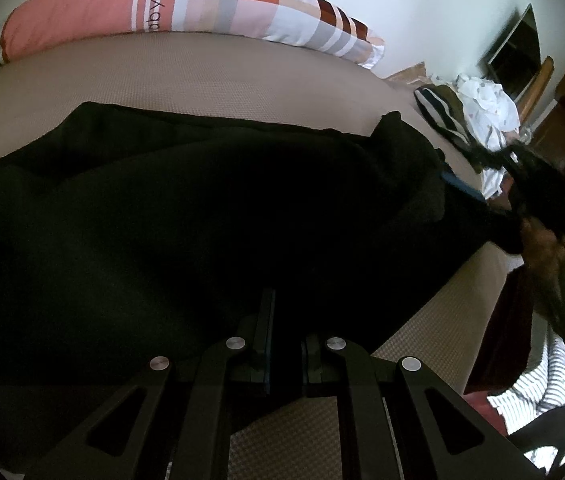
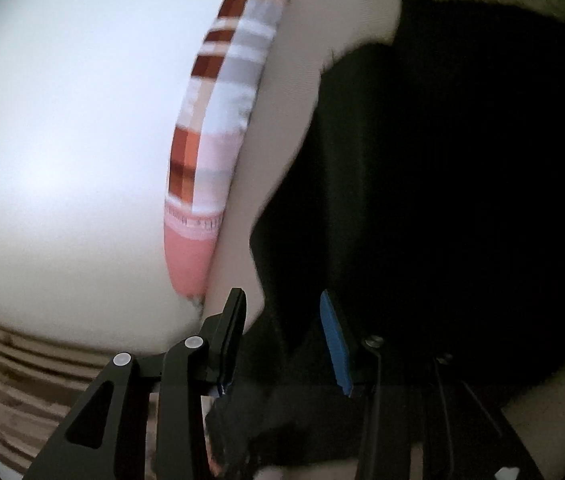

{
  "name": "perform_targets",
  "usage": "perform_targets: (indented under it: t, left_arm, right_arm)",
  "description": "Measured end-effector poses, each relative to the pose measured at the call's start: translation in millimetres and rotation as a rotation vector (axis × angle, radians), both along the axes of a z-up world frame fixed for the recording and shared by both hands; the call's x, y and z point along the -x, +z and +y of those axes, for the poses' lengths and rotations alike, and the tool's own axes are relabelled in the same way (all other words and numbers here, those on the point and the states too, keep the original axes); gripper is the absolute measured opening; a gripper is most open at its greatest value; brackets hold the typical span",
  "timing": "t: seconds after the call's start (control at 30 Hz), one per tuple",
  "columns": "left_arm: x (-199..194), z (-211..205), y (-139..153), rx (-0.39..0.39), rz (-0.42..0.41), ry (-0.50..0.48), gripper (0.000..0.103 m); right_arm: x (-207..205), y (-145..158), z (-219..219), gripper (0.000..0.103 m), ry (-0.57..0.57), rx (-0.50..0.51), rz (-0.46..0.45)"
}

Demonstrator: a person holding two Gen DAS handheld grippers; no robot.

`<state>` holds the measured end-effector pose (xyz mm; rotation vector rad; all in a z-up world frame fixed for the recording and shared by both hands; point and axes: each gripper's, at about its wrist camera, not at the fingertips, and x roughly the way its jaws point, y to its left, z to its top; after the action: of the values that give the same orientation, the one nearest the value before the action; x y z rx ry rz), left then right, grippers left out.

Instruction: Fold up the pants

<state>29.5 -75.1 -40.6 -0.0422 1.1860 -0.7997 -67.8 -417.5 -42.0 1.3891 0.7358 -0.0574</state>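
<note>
Pants: black pants (image 1: pixel 186 208) spread across the beige bed (image 1: pixel 210 76), one end bunched towards the far right of the left wrist view
Left gripper: the left gripper (image 1: pixel 285 320) points down at the near edge of the pants with its fingers drawn together; dark cloth hides the tips, so a pinch on the fabric is likely but cannot be confirmed
Right gripper: the right gripper (image 2: pixel 282 320) has its fingers partly apart with black cloth between them; whether the blue pad (image 2: pixel 334 340) presses the cloth cannot be told, as the view is blurred
Risk, slip: a loose right hold could let the lifted end drop and spoil the fold
Risk, drag: an unanchored near edge could slide, leaving the halves misaligned
Risk, snag: the cloth could bunch against the pillow (image 1: pixel 162 8)
Writing: pillow stripe reads "baby Mama", partly cut off
</note>
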Motion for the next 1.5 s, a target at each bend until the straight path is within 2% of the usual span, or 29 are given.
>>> perform_targets:
  t: [0.13, 0.23, 0.37, 0.47, 0.57, 0.63, 0.7, 0.77, 0.93, 1.07, 1.1, 1.13, 1.2, 1.27, 1.33, 1.43, 1.5]
  left_arm:
    - [-1.0, -0.8, 0.3, 0.001, 0.004, -0.003, 0.01]
    - [-0.8, -0.3, 0.6, 0.002, 0.003, -0.002, 0.01]
    - [-0.1, -0.4, 0.6, 0.002, 0.002, -0.001, 0.01]
    - [-1.0, -0.4, 0.9, 0.0, -0.007, -0.01, 0.01]
    - [-3.1, 1.4, 0.1, 0.011, 0.0, -0.008, 0.01]
    - [-2.7, 2.0, -0.6, 0.013, -0.002, -0.01, 0.01]
    - [-1.1, 1.2, -0.9, 0.01, -0.007, -0.015, 0.01]
    - [0.0, 0.5, -0.6, 0.006, -0.016, -0.02, 0.01]
    - [2.0, -1.9, -1.5, 0.009, -0.024, -0.034, 0.01]
    - [4.0, -5.9, -0.4, -0.003, -0.043, -0.056, 0.01]
    - [5.1, -6.1, 0.1, -0.005, -0.047, -0.062, 0.01]
    - [5.4, -6.5, 0.4, -0.008, -0.048, -0.064, 0.01]
    - [6.1, -5.9, 1.1, -0.009, -0.049, -0.069, 0.01]
    - [7.2, -4.6, 1.8, -0.008, -0.052, -0.078, 0.01]
    - [9.2, -5.9, 0.5, -0.02, -0.057, -0.096, 0.01]
    - [11.3, -8.1, -0.4, -0.035, -0.075, -0.119, 0.01]
    - [12.1, -9.9, -0.1, -0.044, -0.08, -0.129, 0.011]
  right_arm:
    - [14.1, -10.1, 33.9, 0.044, 0.064, -0.056, 0.04]
    - [8.0, -20.5, 55.2, 0.045, 0.106, -0.113, 0.015]
    - [-10.0, -37.9, 56.6, 0.045, 0.013, -0.224, -0.043]
    - [-24.2, -40.4, 40.2, 0.045, -0.072, -0.232, -0.078]
    - [-35.2, -36.5, 13.3, 0.044, -0.158, -0.188, -0.114]
    - [-42.4, -34.1, 2.1, 0.043, -0.172, -0.124, -0.082]
    - [-49.4, -36.9, -2.7, 0.042, -0.153, -0.111, -0.067]
    - [-52.0, -36.9, -3.1, 0.038, -0.144, -0.094, -0.043]
    - [-50.6, -25.5, -5.4, 0.024, -0.163, -0.006, -0.062]
    - [-47.2, -29.6, -12.2, 0.022, -0.193, -0.001, -0.041]
    - [-46.6, -26.0, -13.4, 0.017, -0.182, 0.024, -0.022]
    - [-46.1, -19.8, -13.3, 0.007, -0.165, 0.048, -0.012]
    - [-41.0, 6.9, -10.8, 0.007, -0.13, 0.138, -0.065]
    - [-27.2, 45.4, -6.4, 0.007, -0.101, 0.305, -0.108]
    - [-13.8, 56.6, -4.0, 0.006, -0.083, 0.367, -0.105]
    - [7.9, 35.3, -11.0, 0.007, -0.103, 0.341, -0.031]
    - [20.2, 7.7, -22.2, 0.008, -0.133, 0.271, 0.015]
